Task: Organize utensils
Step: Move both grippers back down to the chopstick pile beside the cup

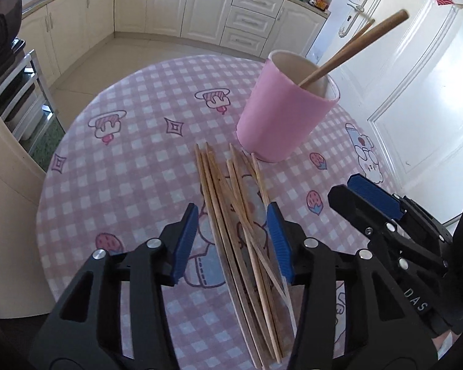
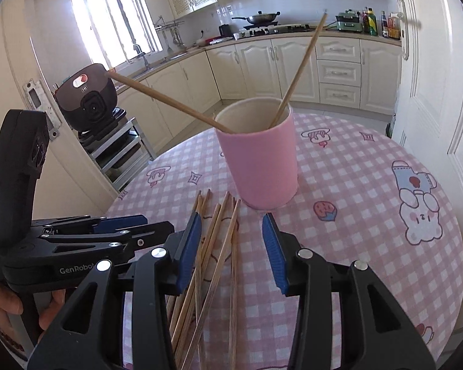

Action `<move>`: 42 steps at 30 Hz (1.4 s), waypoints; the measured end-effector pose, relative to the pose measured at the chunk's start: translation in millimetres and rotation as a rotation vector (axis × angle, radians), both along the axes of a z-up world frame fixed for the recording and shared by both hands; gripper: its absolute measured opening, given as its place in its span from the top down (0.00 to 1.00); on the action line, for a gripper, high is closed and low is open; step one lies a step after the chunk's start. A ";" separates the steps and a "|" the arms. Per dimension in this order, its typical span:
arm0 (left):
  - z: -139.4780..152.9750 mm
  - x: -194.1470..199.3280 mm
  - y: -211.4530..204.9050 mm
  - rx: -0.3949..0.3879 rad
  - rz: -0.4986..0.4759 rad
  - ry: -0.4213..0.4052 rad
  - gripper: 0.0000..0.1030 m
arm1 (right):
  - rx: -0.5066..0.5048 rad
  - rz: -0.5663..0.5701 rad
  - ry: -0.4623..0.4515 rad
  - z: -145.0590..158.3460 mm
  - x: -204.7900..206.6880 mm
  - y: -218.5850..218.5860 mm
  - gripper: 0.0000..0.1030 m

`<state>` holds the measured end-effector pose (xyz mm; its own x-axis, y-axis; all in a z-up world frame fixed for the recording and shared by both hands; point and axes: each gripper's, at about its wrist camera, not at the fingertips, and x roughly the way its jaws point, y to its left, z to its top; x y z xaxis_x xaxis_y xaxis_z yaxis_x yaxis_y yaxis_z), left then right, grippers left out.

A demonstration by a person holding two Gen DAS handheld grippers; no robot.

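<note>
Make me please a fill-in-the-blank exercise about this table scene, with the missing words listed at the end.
1. The cup standing on the checked tablecloth is ____ in colour.
2. Exactly ____ chopsticks already lean inside the cup.
3. The loose chopsticks lie on the tablecloth between the ____ pads of the left gripper.
4. The right gripper has its jaws ____, pads pressing on nothing.

Missing words: pink; two; blue; open
</note>
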<state>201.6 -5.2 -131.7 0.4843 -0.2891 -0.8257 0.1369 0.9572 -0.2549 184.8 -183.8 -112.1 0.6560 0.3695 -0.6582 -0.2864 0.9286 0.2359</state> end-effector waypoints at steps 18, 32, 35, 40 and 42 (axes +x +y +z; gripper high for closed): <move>-39.0 46.3 -26.1 0.032 0.012 0.116 0.83 | 0.024 -0.002 0.153 -36.0 24.3 -8.0 0.62; -20.6 38.6 -3.4 -0.010 0.011 0.066 0.89 | 0.063 0.042 0.270 -47.0 47.3 8.6 0.67; -18.8 38.8 -1.6 -0.008 0.010 0.065 0.90 | 0.039 0.043 0.290 -49.7 52.9 14.1 0.71; -22.0 38.7 2.0 -0.014 0.016 0.072 0.90 | -0.010 0.050 0.286 -49.2 56.8 24.8 0.75; -22.6 37.9 5.3 -0.015 0.018 0.075 0.90 | -0.033 0.051 0.280 -47.5 56.9 28.2 0.80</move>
<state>239.4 0.2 -154.3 0.4269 -0.2934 -0.8554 0.0998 0.9554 -0.2779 241.7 -155.5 -159.6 0.4277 0.3730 -0.8234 -0.2611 0.9230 0.2825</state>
